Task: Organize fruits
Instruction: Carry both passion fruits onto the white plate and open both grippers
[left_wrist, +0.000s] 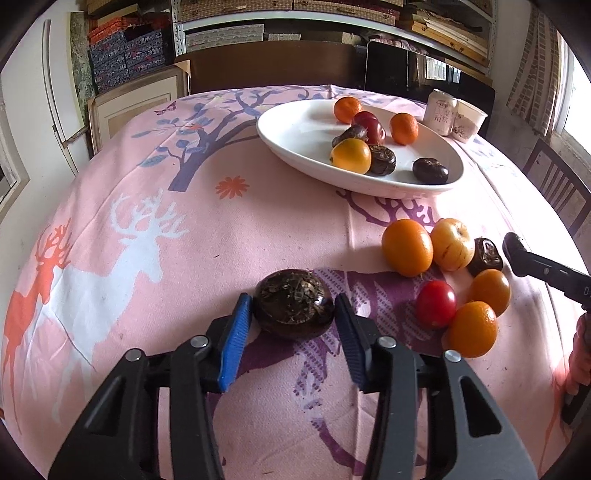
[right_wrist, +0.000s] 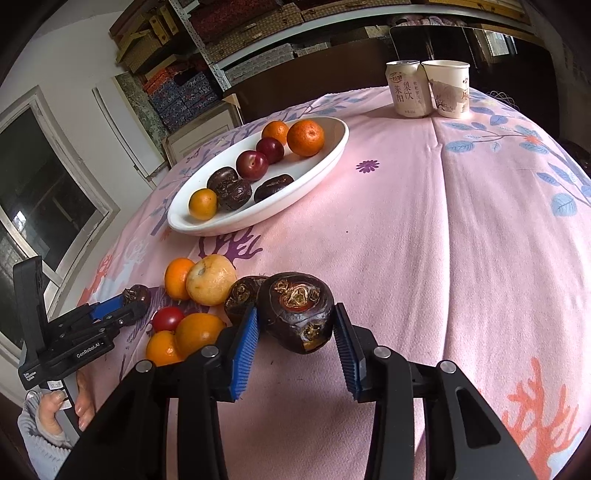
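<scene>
Both tongs were down among the fruit on the pink tablecloth (right_wrist: 461, 258). Left tongs (left_wrist: 293, 306) had their blue pads pressed on either side of a dark water chestnut (left_wrist: 293, 309), gripping it right at the cloth, close to the near edge of the table. Right tongs (right_wrist: 295, 319) clamped a second dark chestnut (right_wrist: 295, 312), its pale-crowned top tipped toward the camera, the fruit sitting between the two ribbed pads. Just beside that one, touching its left flank, lay another chestnut (right_wrist: 242, 297).

A loose heap waited between the two tools: a tangerine (left_wrist: 407, 246) against a yellow apple-like fruit (left_wrist: 452, 243), a small red plum (left_wrist: 436, 303) in front, and two more tangerines (left_wrist: 489, 291) (left_wrist: 472, 329) nearer the edge.

Farther back, toward the far side of the table, the white oval plate (left_wrist: 295, 136) already carried tangerines, dark red plums and chestnuts. Beyond it, at the far edge, a drink can (right_wrist: 406, 88) stood touching a paper cup (right_wrist: 448, 88).
</scene>
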